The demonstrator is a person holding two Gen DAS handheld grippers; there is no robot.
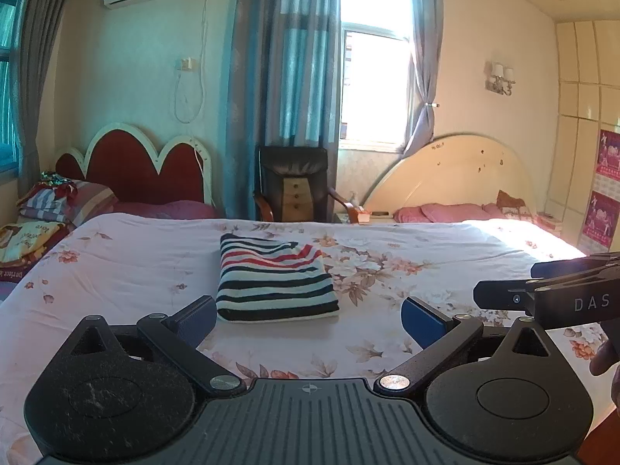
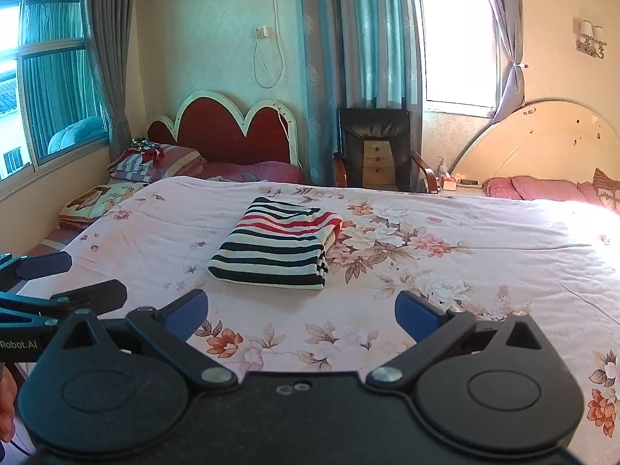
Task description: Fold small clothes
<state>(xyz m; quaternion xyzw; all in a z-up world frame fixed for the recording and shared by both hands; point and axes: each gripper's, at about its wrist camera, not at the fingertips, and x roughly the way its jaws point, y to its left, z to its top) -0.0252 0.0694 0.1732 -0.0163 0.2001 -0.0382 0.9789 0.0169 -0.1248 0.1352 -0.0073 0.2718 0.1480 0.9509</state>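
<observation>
My left tool [image 1: 308, 319] is matt black plastic, dusty and finely speckled, with a ribbed panel at the middle and bright metal pivot pins; its pads [image 1: 195, 319] are blue with a fine grid texture. My right tool [image 2: 301, 314] has the same matt black body and smoother-looking blue pads [image 2: 416, 316]. The folded striped garment [image 1: 271, 277] looks like soft knit cloth. The bed [image 1: 116, 263] wears a matt, lightly creased floral cotton-like cover. The armchair [image 2: 374, 131] looks like glossy black leather.
</observation>
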